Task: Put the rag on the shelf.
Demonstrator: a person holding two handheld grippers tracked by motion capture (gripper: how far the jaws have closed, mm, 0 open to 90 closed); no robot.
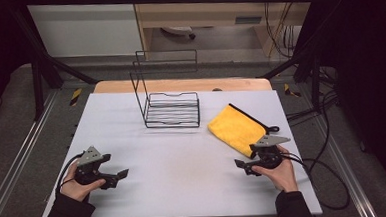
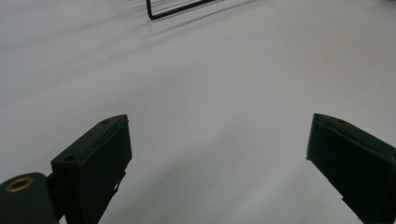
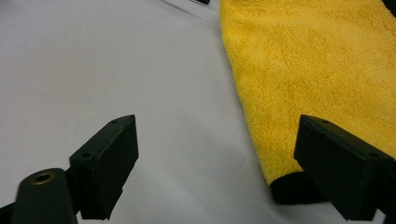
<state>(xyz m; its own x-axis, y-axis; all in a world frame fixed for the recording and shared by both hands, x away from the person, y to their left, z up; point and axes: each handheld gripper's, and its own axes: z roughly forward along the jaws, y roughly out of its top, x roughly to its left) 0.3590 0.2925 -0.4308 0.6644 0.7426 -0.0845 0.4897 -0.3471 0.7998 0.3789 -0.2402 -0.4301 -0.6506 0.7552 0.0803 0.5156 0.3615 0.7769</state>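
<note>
Your left gripper (image 2: 217, 163) low over the white table (image 2: 210, 84), jaws spread wide with nothing between them, a corner of the black wire rack (image 2: 161, 13) far ahead at the top edge

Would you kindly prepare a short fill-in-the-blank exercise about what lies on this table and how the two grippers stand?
1. The folded cloth near the right gripper is ____ in colour.
2. The black rack is made of ____.
3. The jaws of the left gripper stand ____, with nothing between them.
4. In the high view, the cloth lies to the ____ of the rack.

Missing words: yellow; wire; open; right
</note>
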